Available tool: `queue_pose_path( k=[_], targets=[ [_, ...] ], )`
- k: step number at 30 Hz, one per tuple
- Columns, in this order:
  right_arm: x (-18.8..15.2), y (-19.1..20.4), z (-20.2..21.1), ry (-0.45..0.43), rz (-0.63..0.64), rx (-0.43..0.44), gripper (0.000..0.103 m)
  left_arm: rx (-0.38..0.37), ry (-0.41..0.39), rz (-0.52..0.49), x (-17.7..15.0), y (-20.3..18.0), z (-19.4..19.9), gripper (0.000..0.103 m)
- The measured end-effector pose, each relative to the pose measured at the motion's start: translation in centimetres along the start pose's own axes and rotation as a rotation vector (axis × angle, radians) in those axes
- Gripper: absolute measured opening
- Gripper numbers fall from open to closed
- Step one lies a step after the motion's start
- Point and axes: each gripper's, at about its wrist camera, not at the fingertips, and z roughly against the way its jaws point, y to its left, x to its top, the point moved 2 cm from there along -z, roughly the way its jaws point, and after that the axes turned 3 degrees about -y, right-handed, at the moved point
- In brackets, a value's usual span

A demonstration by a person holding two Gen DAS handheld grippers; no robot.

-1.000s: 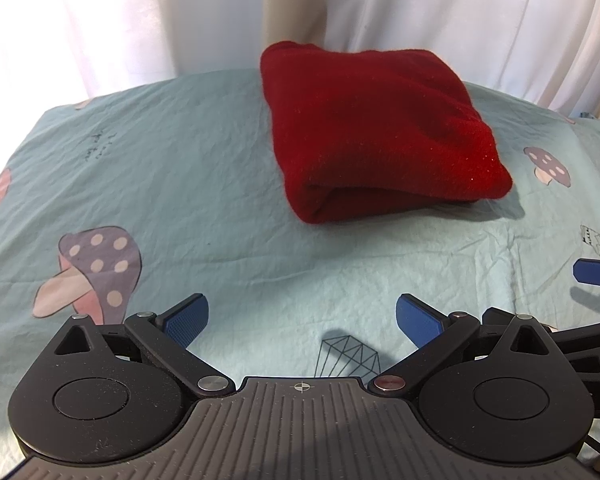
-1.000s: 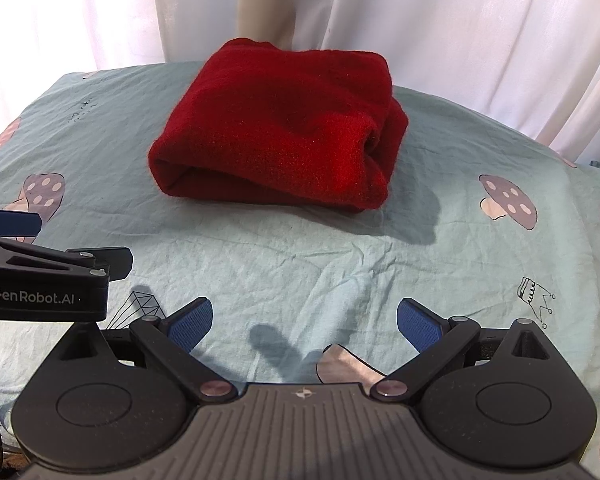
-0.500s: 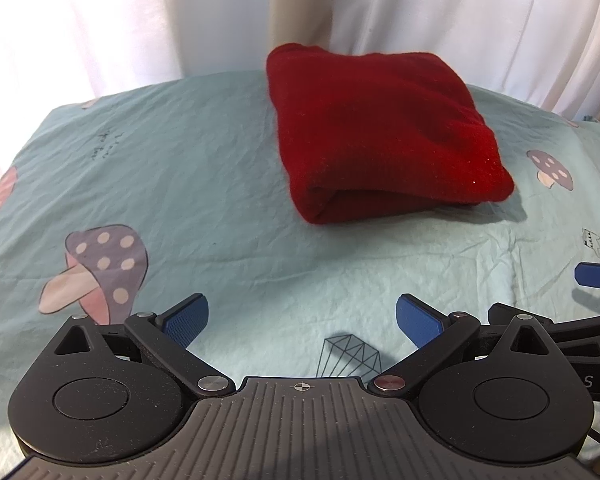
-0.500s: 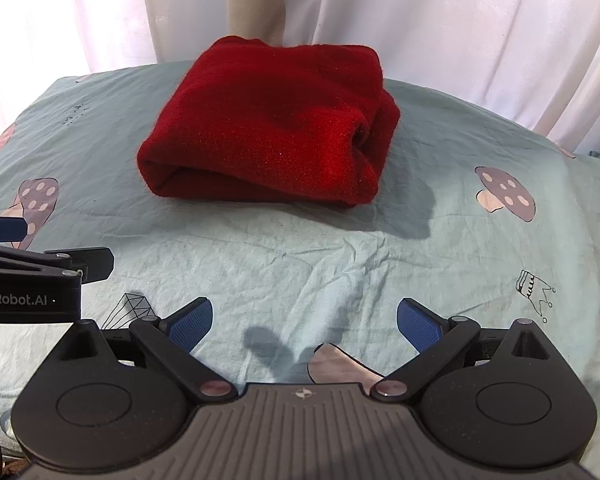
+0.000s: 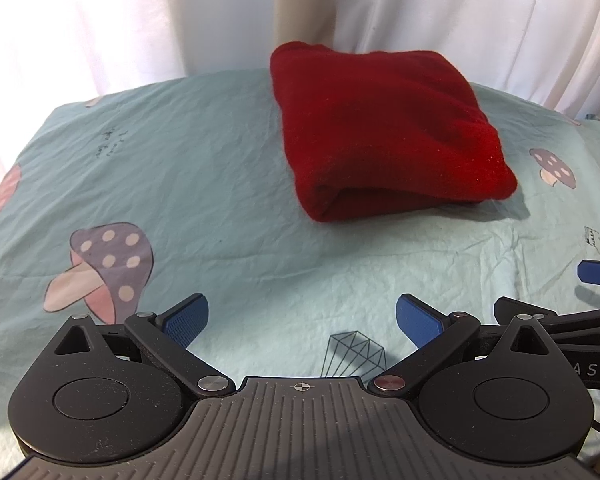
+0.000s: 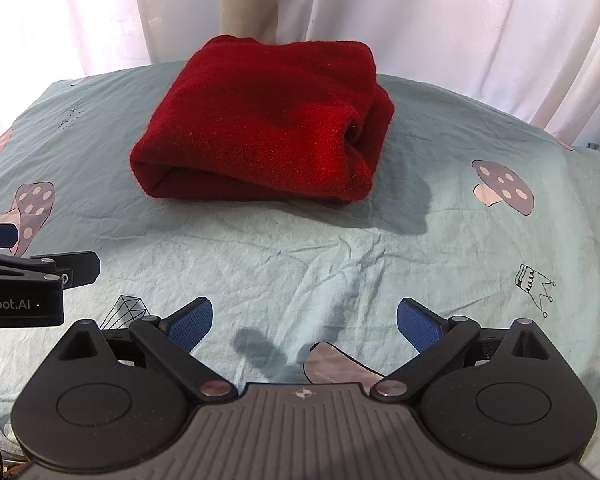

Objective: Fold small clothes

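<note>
Nearest to me, my left claw (image 5: pixel 302 320) hangs released, its blue pads (image 5: pixel 186 320) spread wide over the wrinkled sheet (image 5: pixel 180 168), with nothing between them. My right claw (image 6: pixel 304 320) is likewise released and empty, just beside the left; each shows at the edge of the other's view, so the two sit side by side with little room between them.

Under both claws I see bare teal sheet, printed with a diamond (image 5: pixel 354 354) and a spotted mushroom (image 5: pixel 104 264) on my left side and a small crown (image 6: pixel 534 286) on my right. That band of sheet between the claws and the cloth lies open.

Further on, the red cloth (image 6: pixel 268 120) lies folded into a thick bundle on the sheet, well apart from both claws. Its near edge is a rounded fold, and its right end shows tucked layers. Its far edge lies close to the back edge of the sheet.

Behind it white curtains (image 6: pixel 440 20) hang.
</note>
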Motion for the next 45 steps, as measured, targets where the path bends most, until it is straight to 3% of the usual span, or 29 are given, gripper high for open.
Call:
queue_pose_path(
  k=[20, 45],
  targets=[
    [0.0, -0.2, 0.3, -0.01, -0.015, -0.01, 0.099, -0.032, -0.015, -0.008, -0.2, -0.1, 0.2, 0.102],
    [0.5, -0.7, 0.2, -0.031, -0.034, -0.032, 0.099, -0.073, 0.03, -0.016, -0.1, -0.4, -0.7, 0.103]
  ],
)
